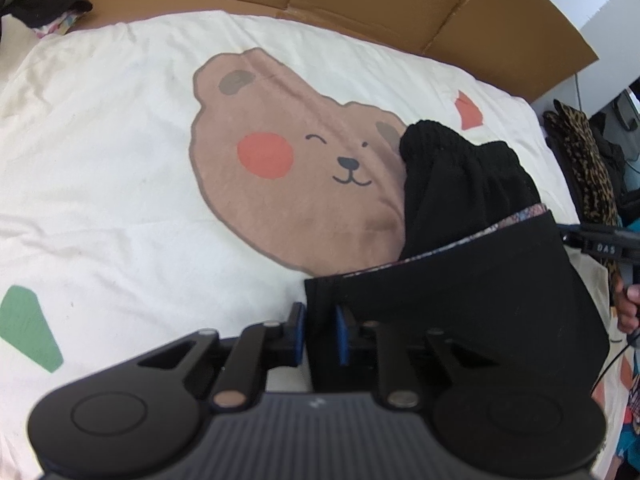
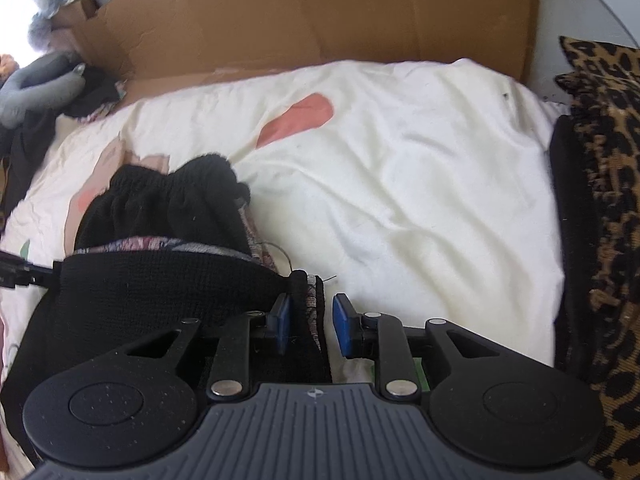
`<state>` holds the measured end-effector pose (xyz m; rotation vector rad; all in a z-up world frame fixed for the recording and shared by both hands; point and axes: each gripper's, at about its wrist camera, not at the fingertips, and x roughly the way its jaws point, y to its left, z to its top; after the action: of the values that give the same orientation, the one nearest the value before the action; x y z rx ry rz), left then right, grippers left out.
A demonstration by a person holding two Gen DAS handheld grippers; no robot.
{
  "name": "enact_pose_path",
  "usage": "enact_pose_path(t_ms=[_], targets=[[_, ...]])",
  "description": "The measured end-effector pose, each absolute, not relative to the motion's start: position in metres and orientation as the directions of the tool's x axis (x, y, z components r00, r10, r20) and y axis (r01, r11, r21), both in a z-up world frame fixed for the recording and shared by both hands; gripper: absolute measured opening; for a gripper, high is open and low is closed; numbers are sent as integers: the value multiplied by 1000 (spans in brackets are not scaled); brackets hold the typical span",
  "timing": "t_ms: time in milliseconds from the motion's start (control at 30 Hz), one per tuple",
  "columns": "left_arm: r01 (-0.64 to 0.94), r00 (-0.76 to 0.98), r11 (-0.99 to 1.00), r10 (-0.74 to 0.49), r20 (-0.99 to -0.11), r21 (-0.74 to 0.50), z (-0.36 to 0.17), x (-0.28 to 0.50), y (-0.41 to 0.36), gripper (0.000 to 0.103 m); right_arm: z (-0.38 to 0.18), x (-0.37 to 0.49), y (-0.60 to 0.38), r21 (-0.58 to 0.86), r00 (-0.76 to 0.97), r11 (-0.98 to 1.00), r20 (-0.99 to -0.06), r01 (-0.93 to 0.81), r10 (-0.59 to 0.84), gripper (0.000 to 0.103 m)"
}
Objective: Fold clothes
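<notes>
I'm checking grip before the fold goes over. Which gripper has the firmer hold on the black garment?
Probably left. The left gripper pinches the black garment corner closely, while the right gripper shows a gap beside its right pad.

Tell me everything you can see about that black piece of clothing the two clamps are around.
The black garment looks like a knit, with a patterned pinkish-grey lining showing along its raised edge. Its front part is lifted between the left gripper and the right gripper, each with blue pads either side of a corner. The far part, bunched and gathered, rests on the cream bear-print bedspread. Whether the pads pinch the cloth is unclear.
</notes>
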<state>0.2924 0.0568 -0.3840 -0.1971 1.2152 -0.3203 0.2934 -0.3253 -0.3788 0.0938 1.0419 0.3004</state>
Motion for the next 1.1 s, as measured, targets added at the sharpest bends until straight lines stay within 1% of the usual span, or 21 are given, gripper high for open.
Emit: enact_pose_path(t_ms=[200, 233, 267, 367, 400, 500, 733, 767, 800, 833, 900, 933, 1100], targets=[[146, 305, 945, -325, -895, -294, -384, 297, 49, 21, -382, 297, -322, 210, 461, 953, -839, -218, 290, 29], [149, 306, 945, -324, -895, -291, -384, 297, 49, 21, -382, 297, -322, 211, 459, 952, -839, -221, 293, 27], [152, 306, 945, -323, -896, -289, -384, 297, 48, 21, -382, 297, -322, 213, 458, 951, -838, -226, 296, 20], [152, 309, 947, -318, -896, -284, -383, 295, 48, 21, -380, 295, -319, 200, 464, 948, -835, -247, 296, 9], [150, 309, 948, -316, -897, -282, -383, 295, 47, 21, -378, 293, -318, 185, 474, 951, -832, -249, 287, 9], [146, 310, 950, -309, -899, -276, -383, 295, 46, 21, -371, 289, -321, 139, 516, 962, -821, -233, 244, 8], [159, 318, 958, -278, -907, -238, -382, 294, 38, 22, -363, 285, -330, 151, 538, 969, -809, -195, 235, 8], [155, 321, 959, -277, -906, -238, -382, 294, 38, 21, -363, 285, -331, 153, 541, 970, -808, -191, 234, 8], [152, 325, 959, -279, -904, -241, -382, 294, 39, 18, -362, 284, -332, 156, 543, 970, -807, -186, 233, 8], [154, 329, 958, -282, -901, -244, -382, 293, 38, 12, -361, 284, -333, 158, 545, 971, -805, -181, 233, 8], [164, 334, 957, -283, -899, -240, -381, 292, 37, 7, -359, 283, -334, 161, 553, 972, -801, -172, 230, 8], [165, 336, 958, -279, -900, -235, -379, 291, 37, 6, -358, 282, -335, 161, 557, 972, -798, -169, 229, 8], [172, 355, 963, -259, -898, -210, -361, 289, 37, 5, -348, 278, -339, 175, 571, 973, -788, -152, 231, 8]])
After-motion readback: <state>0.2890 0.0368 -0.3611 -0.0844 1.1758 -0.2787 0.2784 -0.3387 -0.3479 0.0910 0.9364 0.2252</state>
